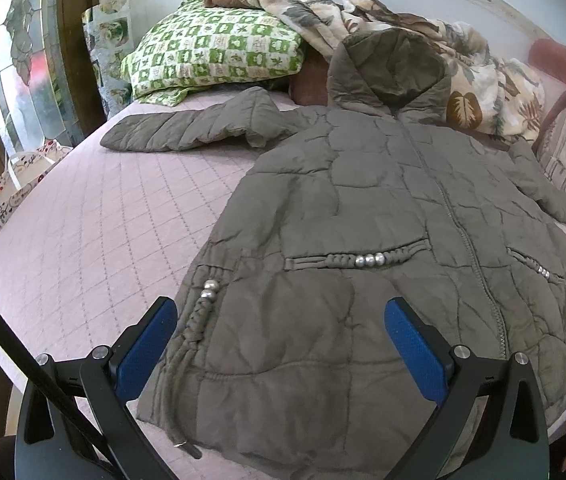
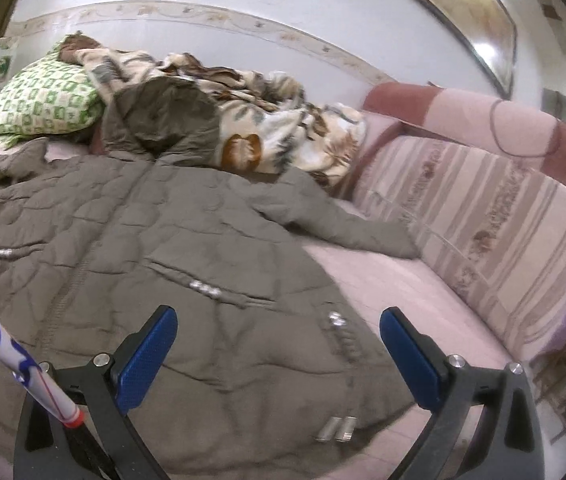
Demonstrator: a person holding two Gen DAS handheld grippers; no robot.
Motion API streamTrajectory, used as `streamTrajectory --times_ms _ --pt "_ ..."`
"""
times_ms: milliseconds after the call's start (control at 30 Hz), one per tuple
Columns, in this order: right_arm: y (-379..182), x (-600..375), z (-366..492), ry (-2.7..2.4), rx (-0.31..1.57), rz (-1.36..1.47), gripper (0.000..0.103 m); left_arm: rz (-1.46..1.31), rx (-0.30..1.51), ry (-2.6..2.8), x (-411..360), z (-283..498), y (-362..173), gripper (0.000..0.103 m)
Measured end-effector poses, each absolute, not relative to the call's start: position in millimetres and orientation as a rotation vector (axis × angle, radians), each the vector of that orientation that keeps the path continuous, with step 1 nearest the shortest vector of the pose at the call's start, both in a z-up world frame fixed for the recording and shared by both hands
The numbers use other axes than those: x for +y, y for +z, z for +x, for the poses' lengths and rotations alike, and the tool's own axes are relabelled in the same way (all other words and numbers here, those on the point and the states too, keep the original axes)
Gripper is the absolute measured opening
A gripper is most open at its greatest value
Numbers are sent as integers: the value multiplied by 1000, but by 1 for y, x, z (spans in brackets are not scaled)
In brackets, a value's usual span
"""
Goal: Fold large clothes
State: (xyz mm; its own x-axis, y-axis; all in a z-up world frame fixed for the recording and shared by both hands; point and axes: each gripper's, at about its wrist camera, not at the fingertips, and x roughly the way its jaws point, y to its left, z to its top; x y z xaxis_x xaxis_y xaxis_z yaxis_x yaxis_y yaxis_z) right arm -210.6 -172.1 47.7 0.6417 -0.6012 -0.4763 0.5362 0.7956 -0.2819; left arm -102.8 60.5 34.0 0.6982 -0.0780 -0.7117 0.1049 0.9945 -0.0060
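Olive padded jacket [image 1: 363, 208] flat on pink bed [image 1: 83, 220] (hood at 12 o'clock); left claw [image 1: 281, 320] and right claw [image 2: 279, 330] both wide, holding nothing

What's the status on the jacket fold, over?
Left claw open, right claw open, both empty above the hem. Jacket flat, zipped, sleeves spread, unfolded. Hood lies against floral blanket.

Ahead of the blue-padded claws [image 1: 281, 324] lies an olive-grey quilted jacket [image 1: 383, 216] with silver beads [image 1: 369, 259]. Beyond it sit a green-and-cream checked pillow [image 1: 215, 56] and a cream leaf-print blanket [image 1: 479, 80]; underneath, a pink diamond-stitched cover [image 1: 95, 208].
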Motion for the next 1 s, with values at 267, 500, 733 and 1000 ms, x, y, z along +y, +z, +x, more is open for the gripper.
streamTrajectory --times_ms 267,500,733,1000 --pt "49 -210 -228 -753 609 -12 103 22 793 -100 74 -101 37 103" --pt "70 -270 -233 -755 646 197 103 -98 848 -43 125 -74 38 103" --pt "22 -339 -199 -636 895 408 103 -209 1012 -220 139 -51 8 103" --pt "-8 -349 -193 -463 948 694 69 -101 1069 -193 116 -60 -4 41"
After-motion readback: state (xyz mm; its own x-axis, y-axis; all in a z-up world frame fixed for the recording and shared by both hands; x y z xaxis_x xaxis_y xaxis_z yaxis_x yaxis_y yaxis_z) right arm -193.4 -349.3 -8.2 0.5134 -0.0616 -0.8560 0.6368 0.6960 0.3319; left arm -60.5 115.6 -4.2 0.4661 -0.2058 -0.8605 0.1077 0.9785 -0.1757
